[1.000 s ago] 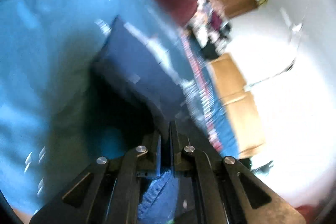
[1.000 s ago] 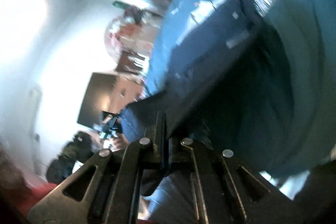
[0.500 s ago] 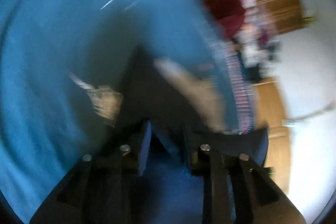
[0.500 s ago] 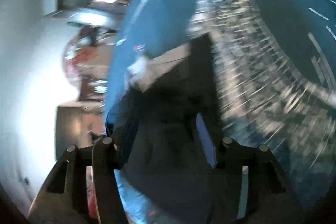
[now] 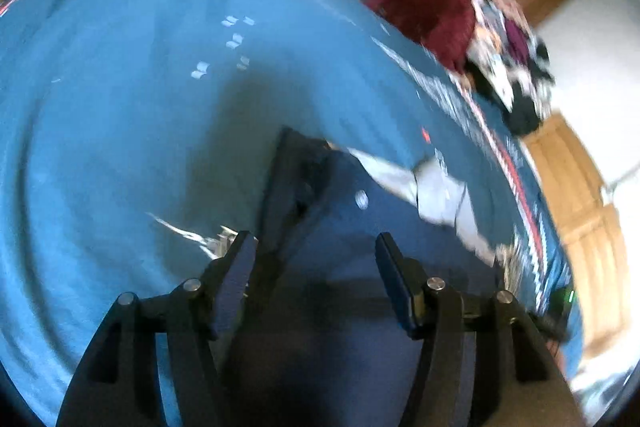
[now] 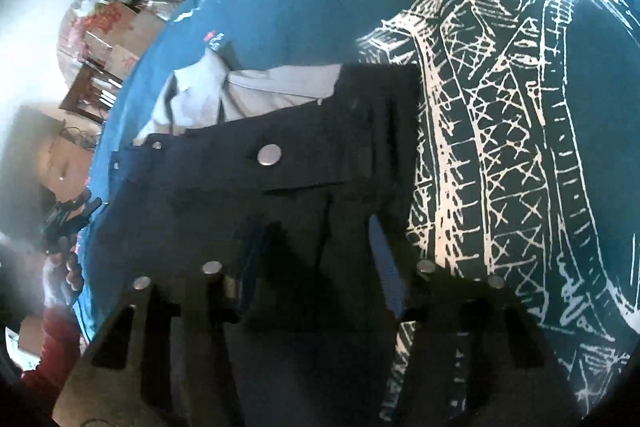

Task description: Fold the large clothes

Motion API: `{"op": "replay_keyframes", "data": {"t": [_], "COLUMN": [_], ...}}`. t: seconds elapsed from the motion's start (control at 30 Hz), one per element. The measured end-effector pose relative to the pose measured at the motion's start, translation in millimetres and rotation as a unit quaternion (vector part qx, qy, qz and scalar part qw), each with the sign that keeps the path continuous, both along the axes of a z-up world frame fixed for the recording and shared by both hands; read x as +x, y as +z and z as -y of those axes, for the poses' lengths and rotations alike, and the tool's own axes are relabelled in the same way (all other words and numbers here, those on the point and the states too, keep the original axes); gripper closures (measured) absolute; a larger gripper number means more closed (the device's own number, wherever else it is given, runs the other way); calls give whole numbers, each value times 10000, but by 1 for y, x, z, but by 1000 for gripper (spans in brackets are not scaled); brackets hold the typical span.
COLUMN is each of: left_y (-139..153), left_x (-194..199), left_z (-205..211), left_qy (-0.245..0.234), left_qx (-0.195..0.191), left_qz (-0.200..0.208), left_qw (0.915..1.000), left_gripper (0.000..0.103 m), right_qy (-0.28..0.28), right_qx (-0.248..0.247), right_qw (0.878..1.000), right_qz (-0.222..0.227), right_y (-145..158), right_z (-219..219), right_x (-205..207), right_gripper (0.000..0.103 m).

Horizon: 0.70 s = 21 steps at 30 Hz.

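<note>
Dark navy denim trousers lie flat on blue bedspread, waistband with silver snap button and pale grey pocket lining showing. Left gripper spread wide above trousers, holding nothing. Right gripper likewise wide apart over waistband. White lattice print beside trousers.
</note>
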<state>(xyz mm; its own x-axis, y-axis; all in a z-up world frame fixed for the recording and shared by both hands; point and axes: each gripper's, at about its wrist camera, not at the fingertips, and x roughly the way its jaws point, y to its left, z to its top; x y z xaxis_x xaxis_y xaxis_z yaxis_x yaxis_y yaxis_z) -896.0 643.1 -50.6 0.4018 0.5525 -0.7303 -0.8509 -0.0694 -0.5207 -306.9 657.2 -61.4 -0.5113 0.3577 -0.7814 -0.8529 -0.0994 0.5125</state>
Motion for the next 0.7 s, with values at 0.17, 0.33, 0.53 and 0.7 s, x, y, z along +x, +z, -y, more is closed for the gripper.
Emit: {"op": "replay_keyframes", "data": {"t": [0.17,0.33,0.53,0.7], "left_y": [-36,-21,25,11], "left_x": [6,-1,10,16], "left_z": [-29,-21,-11,-33], "left_qy": [-33,69,-290,-811], "left_qx": [-507,-283,733,556], "left_qz": [-657,-391,-941,-1247], "left_qw": [9965,9988,9924,9873], "left_gripper": [40,51,32,32], "right_qy": [-88,-82,-171,166], "right_qx": [109,326,1092,875], "right_qw": [9992,9987,9912,9910], "right_qz": [370,388,728,999], "right_y": [-6,3,19,-3], "right_z": [-1,2,-5,-25], "right_x": [0,7,-1,-15], "right_gripper": [91,85,53,46]}}
